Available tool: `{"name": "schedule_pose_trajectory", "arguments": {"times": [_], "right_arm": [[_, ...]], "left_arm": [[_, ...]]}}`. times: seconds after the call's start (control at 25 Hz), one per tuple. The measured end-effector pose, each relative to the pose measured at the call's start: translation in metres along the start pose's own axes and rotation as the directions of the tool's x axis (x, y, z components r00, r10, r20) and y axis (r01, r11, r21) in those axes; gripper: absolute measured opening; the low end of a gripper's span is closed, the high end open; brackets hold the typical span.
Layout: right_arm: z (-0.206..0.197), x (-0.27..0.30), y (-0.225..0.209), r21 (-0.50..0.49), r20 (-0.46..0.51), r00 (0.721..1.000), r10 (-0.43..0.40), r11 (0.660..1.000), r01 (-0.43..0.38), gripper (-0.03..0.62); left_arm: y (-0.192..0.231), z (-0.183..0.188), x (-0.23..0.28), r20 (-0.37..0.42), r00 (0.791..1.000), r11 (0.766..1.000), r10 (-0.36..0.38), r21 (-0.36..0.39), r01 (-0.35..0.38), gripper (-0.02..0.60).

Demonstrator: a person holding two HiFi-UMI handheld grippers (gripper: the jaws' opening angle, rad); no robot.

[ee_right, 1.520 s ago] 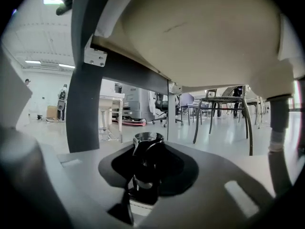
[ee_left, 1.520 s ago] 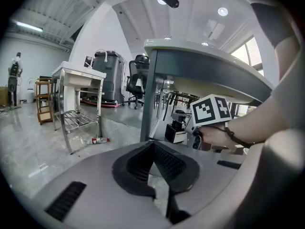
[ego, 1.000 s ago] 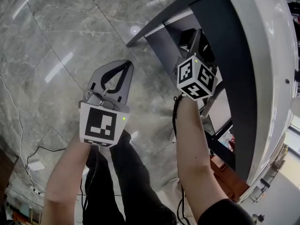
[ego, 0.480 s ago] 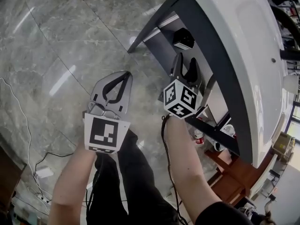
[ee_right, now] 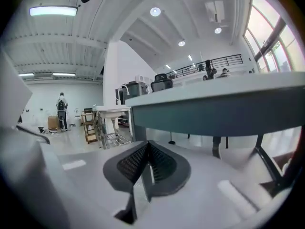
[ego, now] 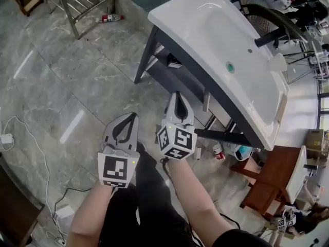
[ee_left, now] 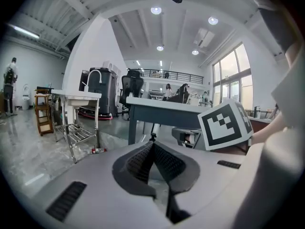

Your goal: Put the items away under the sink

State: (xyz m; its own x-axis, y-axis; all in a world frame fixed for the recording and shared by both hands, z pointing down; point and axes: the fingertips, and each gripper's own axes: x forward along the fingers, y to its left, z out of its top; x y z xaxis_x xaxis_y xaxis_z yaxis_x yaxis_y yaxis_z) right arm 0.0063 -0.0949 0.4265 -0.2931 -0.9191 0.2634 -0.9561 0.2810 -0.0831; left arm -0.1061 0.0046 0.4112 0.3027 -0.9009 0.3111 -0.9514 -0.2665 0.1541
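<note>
The white sink (ego: 221, 45) stands on a dark frame at the upper right of the head view. On the shelf (ego: 163, 71) under it lies a dark item (ego: 174, 62). My right gripper (ego: 177, 94) is held over the floor just in front of that shelf, shut and empty; its closed tips (ee_right: 147, 145) point under the sink's edge (ee_right: 214, 109). My left gripper (ego: 134, 116) hangs beside it to the left, also shut on nothing (ee_left: 152, 145). A small bottle (ego: 218, 151) and a teal-and-white item (ego: 240, 152) lie on the floor under the sink's right end.
A metal rack (ego: 85, 1) stands at the back left with a bottle (ego: 110, 18) on the floor by it. A brown wooden piece of furniture (ego: 267, 184) is at the right. A cable and plug (ego: 6, 138) lie on the marble floor at the left.
My right gripper has drawn back from the under-sink shelf and closed, leaving the dark item there. The head view has pulled back, so the whole sink shows. The left gripper stays shut.
</note>
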Motion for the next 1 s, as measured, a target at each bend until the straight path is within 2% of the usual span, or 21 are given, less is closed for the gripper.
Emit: {"name": "schedule_pose_trajectory", "arguments": {"times": [0.28, 0.56, 0.72, 1.0], "right_arm": [[0.059, -0.102, 0.016, 0.064, 0.003, 1.0, -0.027, 0.998, 0.027, 0.003], [0.111, -0.178, 0.043, 0.034, 0.006, 1.0, 0.017, 0.999, -0.018, 0.003], [0.137, -0.21, 0.036, 0.049, 0.038, 0.999, -0.007, 0.999, 0.005, 0.003], [0.176, -0.241, -0.001, 0.074, 0.094, 0.992, -0.079, 0.995, 0.072, 0.003]], "left_arm": [[-0.03, 0.06, -0.075, 0.016, 0.999, 0.999, -0.04, 0.011, 0.04, 0.008], [-0.047, 0.103, -0.13, 0.021, 0.997, 0.996, -0.069, 0.061, 0.068, 0.008], [-0.055, 0.113, -0.15, 0.025, 0.996, 0.993, -0.091, 0.075, 0.089, 0.008], [-0.072, 0.155, -0.159, 0.089, 0.985, 0.985, -0.148, 0.108, 0.138, 0.008]]}}
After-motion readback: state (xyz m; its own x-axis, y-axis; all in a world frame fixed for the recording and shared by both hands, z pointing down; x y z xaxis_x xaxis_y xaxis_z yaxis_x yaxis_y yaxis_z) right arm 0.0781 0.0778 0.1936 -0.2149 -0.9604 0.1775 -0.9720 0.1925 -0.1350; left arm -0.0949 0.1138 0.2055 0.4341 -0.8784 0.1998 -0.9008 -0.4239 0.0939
